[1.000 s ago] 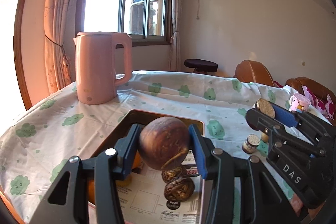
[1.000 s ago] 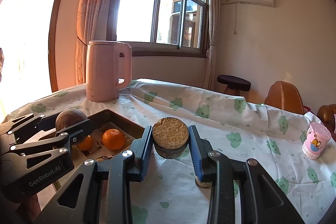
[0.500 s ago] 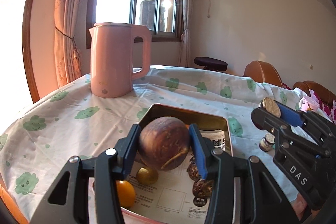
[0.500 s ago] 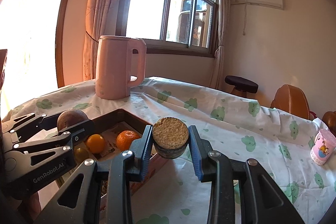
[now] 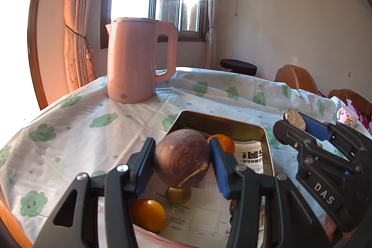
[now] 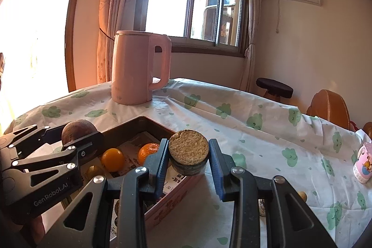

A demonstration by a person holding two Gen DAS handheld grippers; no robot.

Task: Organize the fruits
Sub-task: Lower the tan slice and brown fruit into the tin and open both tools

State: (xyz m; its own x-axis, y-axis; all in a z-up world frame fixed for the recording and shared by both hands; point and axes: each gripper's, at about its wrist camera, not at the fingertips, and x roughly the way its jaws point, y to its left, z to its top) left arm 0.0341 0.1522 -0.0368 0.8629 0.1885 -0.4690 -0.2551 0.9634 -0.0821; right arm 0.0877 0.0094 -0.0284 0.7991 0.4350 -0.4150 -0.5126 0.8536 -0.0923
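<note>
1. Above the tin tray (image 5: 267, 138), near end, a brown round fruit (image 5: 182, 158) is gripped by the left tool (image 5: 181, 162); it should be lowered onto bare paper, clear of the oranges (image 5: 147, 215).
2. Past the tray's far-right rim, the right tool (image 6: 188, 158) is clamped on a cork-topped jar (image 6: 188, 155); it is best kept outside.

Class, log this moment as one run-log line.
left gripper: shut on brown fruit | right gripper: shut on small jar | both over tray

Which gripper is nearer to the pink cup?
Right. The right gripper, holding a small jar, is over the tin's right edge, on the pink cup's side. The left gripper, holding a brown fruit, is farther away over the tin.
</note>
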